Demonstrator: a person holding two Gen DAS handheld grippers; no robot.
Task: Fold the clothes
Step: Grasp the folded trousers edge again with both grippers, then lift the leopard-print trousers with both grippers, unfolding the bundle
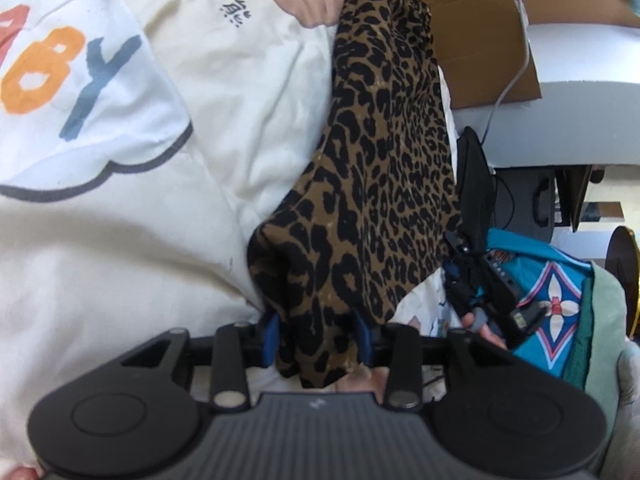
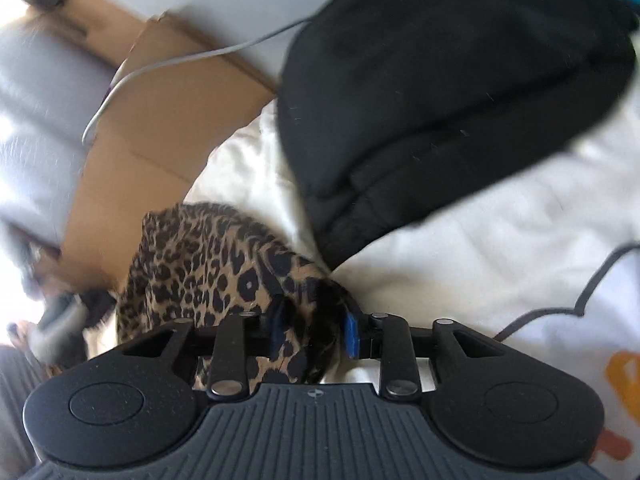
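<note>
Left wrist view: the left gripper (image 1: 316,336) is clenched on one end of the leopard-print garment (image 1: 380,152), which runs as a long band straight ahead toward the cardboard (image 1: 476,36) at the quilt's (image 1: 120,260) far edge.

Right wrist view: the right gripper (image 2: 314,332) pinches a bunched end of the garment (image 2: 208,260); the rest trails left, beside a black garment (image 2: 440,80).

Judgement: both hands hold it, long axis between them.

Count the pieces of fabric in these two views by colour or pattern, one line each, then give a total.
Leopard-print garment: 1
Black garment: 1
Cream bedcover with letters: 1
Teal patterned cloth: 1
Pale green cloth: 1
Total: 5
</note>
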